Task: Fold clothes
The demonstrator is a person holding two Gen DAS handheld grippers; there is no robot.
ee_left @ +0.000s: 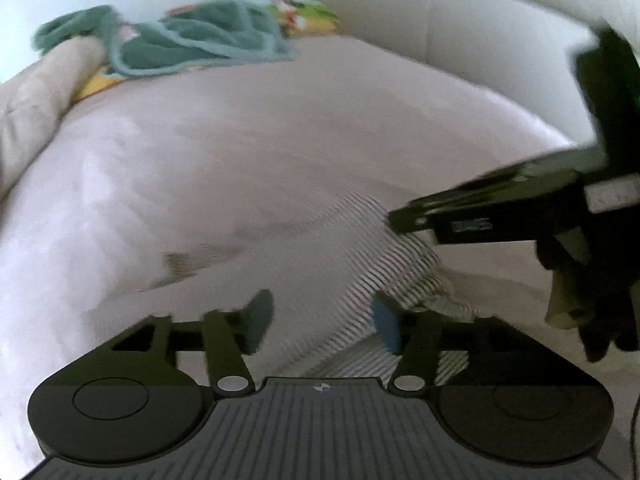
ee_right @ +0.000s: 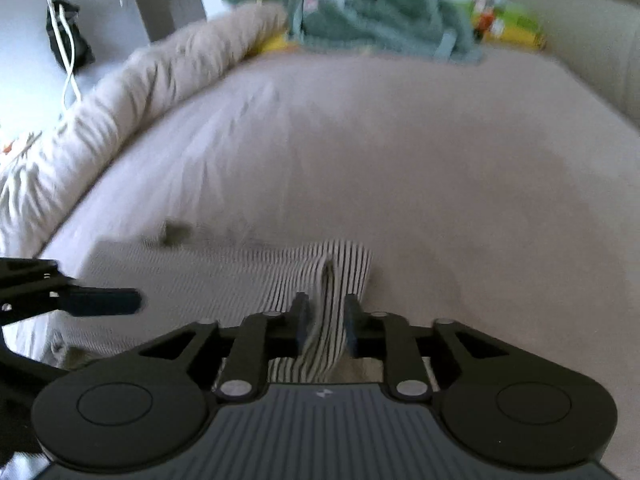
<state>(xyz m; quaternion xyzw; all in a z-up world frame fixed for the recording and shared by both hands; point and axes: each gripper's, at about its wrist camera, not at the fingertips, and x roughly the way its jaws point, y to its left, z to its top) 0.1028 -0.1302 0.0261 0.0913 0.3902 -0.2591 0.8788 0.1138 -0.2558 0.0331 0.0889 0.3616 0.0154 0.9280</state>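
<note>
— Pale pinkish bedsheet (ee_right: 360, 140) fills both views, with a teal blanket (ee_right: 384, 28) heaped at the far end. Where's the garment?

— Striped garment (ee_right: 224, 276) lies flat at the near edge of the bed

— Grippers?

— Left gripper (ee_left: 320, 322) is spread wide above the stripes, gripping nothing. Right gripper (ee_right: 325, 322) has a raised fold of the striped cloth between its narrow jaws; whether the pads press it, I can't tell

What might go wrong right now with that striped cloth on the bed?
1. The right gripper has only a narrow bunched ridge of the striped cloth between its fingers; it may slip out.
2. The left gripper is open, gripping nothing, so that side could sag or crease unevenly.
</note>
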